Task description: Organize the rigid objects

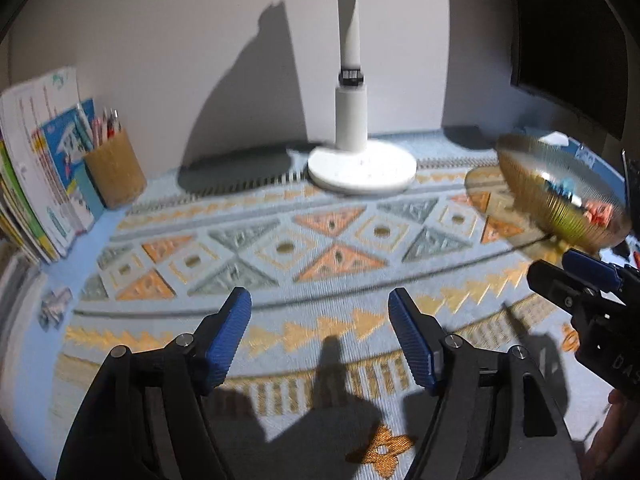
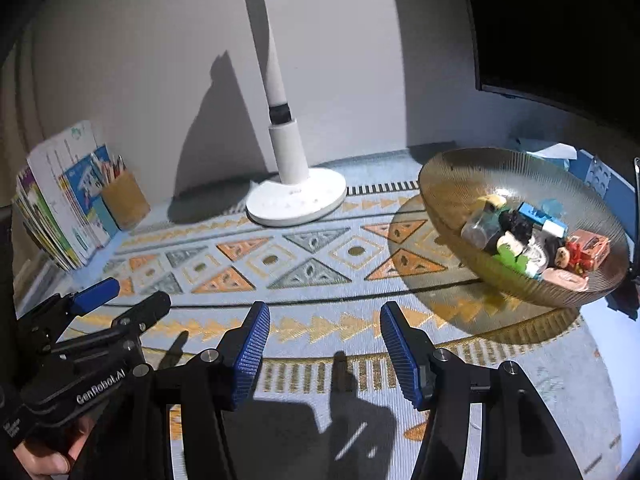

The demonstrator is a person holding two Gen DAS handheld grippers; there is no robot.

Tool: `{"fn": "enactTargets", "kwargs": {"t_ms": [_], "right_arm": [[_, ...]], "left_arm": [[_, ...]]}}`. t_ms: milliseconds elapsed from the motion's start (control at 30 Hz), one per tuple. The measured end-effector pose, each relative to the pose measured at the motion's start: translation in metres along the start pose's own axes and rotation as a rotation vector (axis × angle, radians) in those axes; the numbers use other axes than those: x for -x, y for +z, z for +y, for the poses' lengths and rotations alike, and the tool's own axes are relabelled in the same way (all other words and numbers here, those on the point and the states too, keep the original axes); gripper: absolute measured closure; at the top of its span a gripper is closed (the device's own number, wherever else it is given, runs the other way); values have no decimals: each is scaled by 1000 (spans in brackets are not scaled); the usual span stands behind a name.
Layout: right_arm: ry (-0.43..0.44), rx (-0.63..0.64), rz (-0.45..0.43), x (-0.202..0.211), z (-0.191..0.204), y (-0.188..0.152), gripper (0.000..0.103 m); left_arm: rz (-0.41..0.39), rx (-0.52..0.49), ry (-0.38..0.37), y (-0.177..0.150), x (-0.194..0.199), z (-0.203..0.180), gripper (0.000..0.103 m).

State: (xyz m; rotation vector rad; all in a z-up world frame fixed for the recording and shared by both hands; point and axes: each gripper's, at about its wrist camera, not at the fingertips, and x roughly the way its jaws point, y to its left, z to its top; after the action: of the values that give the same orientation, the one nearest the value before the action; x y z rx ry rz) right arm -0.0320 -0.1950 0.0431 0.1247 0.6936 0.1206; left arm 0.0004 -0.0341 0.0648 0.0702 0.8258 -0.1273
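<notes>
A ribbed amber glass bowl (image 2: pixel 472 184) stands at the right of the patterned cloth and holds several small toys (image 2: pixel 536 240). It shows blurred at the right edge of the left wrist view (image 1: pixel 532 184). My left gripper (image 1: pixel 320 312) is open and empty above the cloth's middle. My right gripper (image 2: pixel 325 322) is open and empty, left of the bowl. Each gripper shows in the other's view: the right one (image 1: pixel 576 276) at the right edge, the left one (image 2: pixel 120 300) at the left edge.
A white desk lamp (image 2: pixel 296 200) stands at the back centre. Books (image 2: pixel 60 216) and a pen cup (image 2: pixel 124 200) stand at the back left. A dark monitor (image 2: pixel 560 40) and a blue box (image 2: pixel 600 180) are at the back right. A small packet (image 1: pixel 54 308) lies at the left edge.
</notes>
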Motion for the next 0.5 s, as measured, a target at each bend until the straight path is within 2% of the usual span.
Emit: {"fn": "enactTargets", "kwargs": {"t_ms": [100, 167, 233, 500], "right_arm": [[19, -1, 39, -16, 3, -9, 47], [1, 34, 26, -15, 9, -9, 47], [0, 54, 12, -14, 13, -11, 46], [-29, 70, 5, -14, 15, -14, 45]], "left_arm": [[27, 16, 15, -11, -7, 1, 33], [4, 25, 22, -10, -3, 1, 33], [-7, 28, 40, -11, -3, 0, 25], [22, 49, 61, -11, -9, 4, 25]]}}
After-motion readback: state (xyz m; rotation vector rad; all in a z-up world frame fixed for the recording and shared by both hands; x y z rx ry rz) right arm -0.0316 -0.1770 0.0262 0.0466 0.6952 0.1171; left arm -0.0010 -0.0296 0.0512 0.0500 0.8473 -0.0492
